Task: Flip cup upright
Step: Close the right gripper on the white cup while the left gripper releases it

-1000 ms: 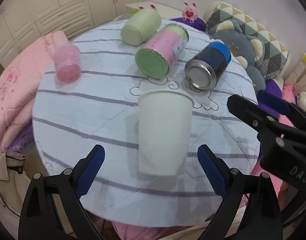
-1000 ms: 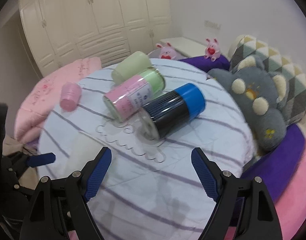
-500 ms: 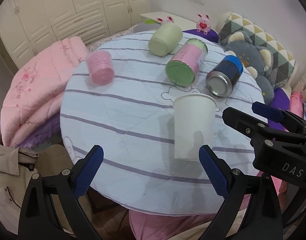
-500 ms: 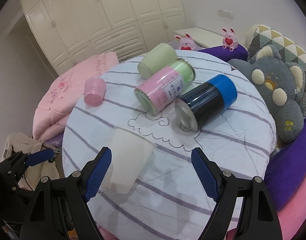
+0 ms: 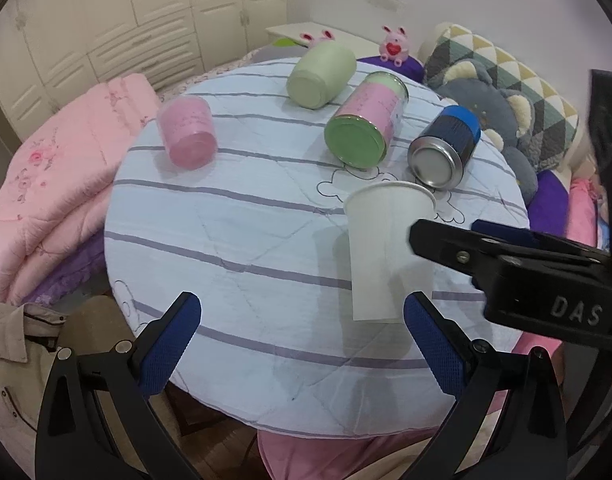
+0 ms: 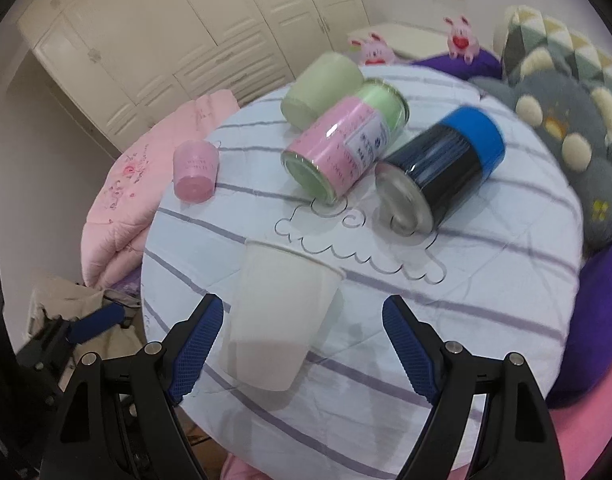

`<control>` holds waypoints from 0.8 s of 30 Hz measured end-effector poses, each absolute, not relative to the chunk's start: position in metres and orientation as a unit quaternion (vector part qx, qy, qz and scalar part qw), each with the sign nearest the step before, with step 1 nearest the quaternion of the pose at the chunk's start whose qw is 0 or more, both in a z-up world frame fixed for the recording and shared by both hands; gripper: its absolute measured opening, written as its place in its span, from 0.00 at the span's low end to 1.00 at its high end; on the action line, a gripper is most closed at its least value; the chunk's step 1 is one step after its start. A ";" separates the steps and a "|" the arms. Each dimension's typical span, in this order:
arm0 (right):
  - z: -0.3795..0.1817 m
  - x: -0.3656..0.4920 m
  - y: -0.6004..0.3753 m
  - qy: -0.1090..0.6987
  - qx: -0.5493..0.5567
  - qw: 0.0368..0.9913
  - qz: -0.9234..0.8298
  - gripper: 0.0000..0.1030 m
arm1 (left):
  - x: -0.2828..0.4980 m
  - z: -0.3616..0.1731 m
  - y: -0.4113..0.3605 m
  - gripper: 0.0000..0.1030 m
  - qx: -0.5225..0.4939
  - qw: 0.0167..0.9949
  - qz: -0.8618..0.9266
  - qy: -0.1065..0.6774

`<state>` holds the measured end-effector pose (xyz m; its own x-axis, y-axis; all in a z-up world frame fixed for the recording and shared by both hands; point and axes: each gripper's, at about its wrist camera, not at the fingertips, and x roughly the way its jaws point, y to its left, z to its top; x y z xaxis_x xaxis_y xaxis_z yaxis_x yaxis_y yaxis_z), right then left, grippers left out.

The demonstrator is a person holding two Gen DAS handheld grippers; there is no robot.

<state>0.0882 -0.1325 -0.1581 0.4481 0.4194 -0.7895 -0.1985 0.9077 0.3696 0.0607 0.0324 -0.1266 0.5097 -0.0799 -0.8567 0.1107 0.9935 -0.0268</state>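
A white paper cup (image 5: 386,248) stands upright, rim up, on the round striped tablecloth (image 5: 234,232). In the right wrist view the cup (image 6: 278,316) sits just ahead of my right gripper (image 6: 302,348), nearer its left finger, not touching. My left gripper (image 5: 302,344) is open and empty, back from the table's near edge, with the cup ahead to its right. The right gripper's black body (image 5: 538,276) crosses the left wrist view beside the cup. Both grippers are open.
Lying on their sides on the table: a pink cup (image 5: 188,136), a pale green cup (image 5: 320,72), a pink-and-green can (image 5: 366,120), a black-and-blue can (image 5: 446,148). Pink quilt (image 5: 50,184) at left, cushions (image 5: 502,96) at right, wardrobe behind.
My left gripper has pulled back and to the left, away from the upright cup. My right gripper has come in closer to the cup.
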 end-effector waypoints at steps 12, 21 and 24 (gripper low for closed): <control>-0.208 0.127 -0.122 0.559 0.198 0.775 0.220 0.81 | 0.074 -0.148 0.034 1.00 0.003 0.849 -0.092 0.520; -0.204 0.137 -0.119 0.527 0.192 0.785 0.264 0.68 | 0.083 -0.147 0.033 1.00 0.007 0.850 -0.089 0.519; -0.184 0.133 -0.119 0.488 0.154 0.819 0.259 0.68 | 0.089 -0.148 0.029 1.00 0.010 0.850 -0.086 0.520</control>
